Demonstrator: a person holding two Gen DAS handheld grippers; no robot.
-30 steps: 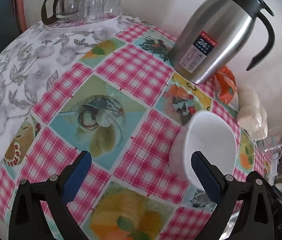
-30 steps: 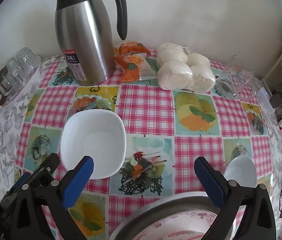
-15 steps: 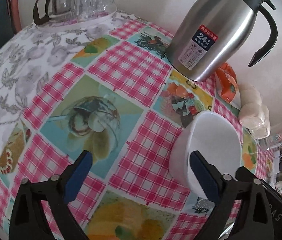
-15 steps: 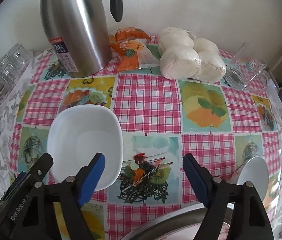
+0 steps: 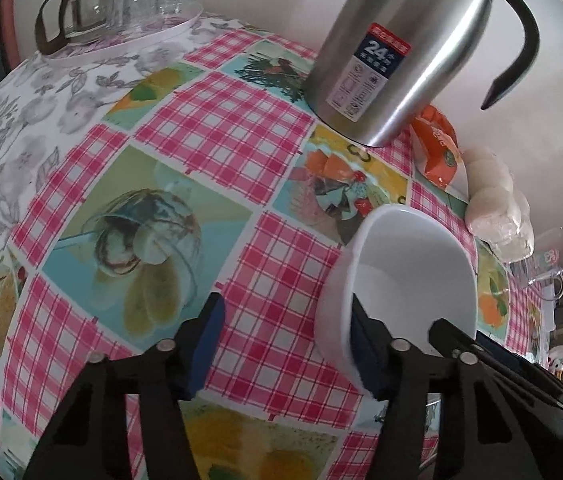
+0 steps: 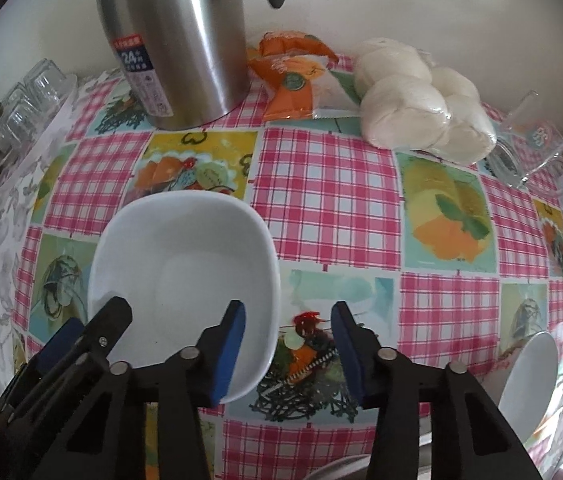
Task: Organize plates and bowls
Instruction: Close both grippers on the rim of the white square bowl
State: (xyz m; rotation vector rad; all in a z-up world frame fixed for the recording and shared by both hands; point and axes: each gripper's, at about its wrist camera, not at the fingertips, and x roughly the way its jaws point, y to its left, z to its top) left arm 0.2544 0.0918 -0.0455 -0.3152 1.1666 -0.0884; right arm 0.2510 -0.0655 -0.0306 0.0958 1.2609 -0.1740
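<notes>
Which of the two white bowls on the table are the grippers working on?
The big squarish white bowl near the steel jug. Both grippers straddle its rim. The small round white bowl sits apart at the table's right edge, untouched.
</notes>
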